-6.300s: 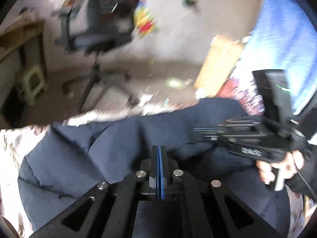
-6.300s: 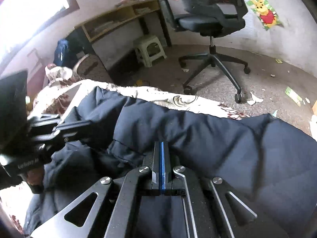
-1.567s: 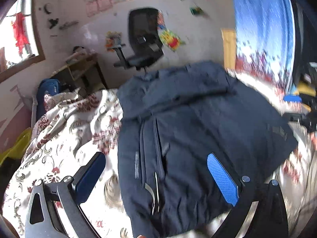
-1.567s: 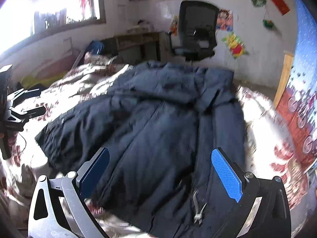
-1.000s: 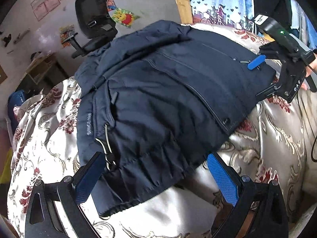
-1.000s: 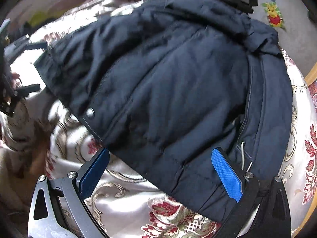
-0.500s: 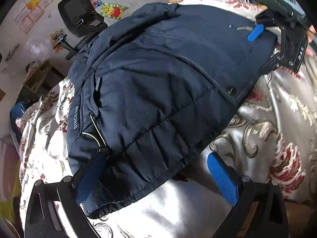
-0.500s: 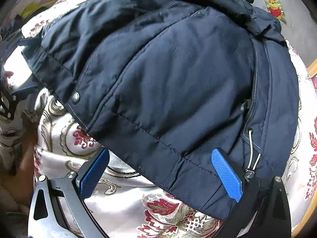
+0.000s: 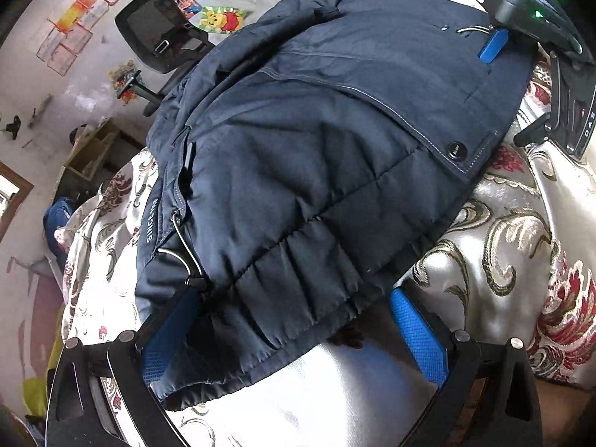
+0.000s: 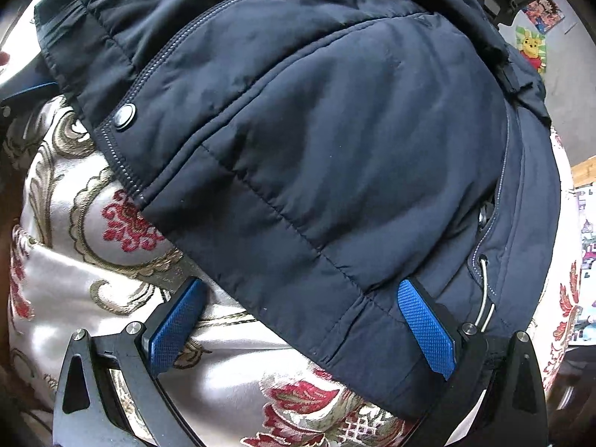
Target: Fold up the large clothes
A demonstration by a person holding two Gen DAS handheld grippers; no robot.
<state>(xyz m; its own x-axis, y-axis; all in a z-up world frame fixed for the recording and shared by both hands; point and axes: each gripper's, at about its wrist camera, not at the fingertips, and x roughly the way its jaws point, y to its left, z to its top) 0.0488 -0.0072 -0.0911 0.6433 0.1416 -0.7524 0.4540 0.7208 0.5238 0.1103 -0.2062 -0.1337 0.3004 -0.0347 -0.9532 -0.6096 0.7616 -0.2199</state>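
Navy puffer jacket (image 9: 298,156) is lying spread over the bed (image 9: 503,260), which has that shiny cream cover with red and gold flowers, and it pretty much fills the middle of both views. In the left wrist view the left tongs (image 9: 294,331) sit at the bottom of the frame, spread wide, with the gathered hem of the jacket drooping down between the two blue pads; the left pad looks tucked right under the fabric edge, but nothing is pinched. Upper right of that same frame you can spot the right tongs (image 9: 521,85) at the far hem corner, near the snap button (image 9: 457,150). Over in the right wrist view the right tongs (image 10: 301,324) are wide apart too, with the right pad resting against the hem next to the drawcord toggle (image 10: 484,298) and the left pad over bare bedcover. Upper left of the left view there's an office chair (image 9: 160,37) and a Pooh poster (image 9: 219,18) on the wall.
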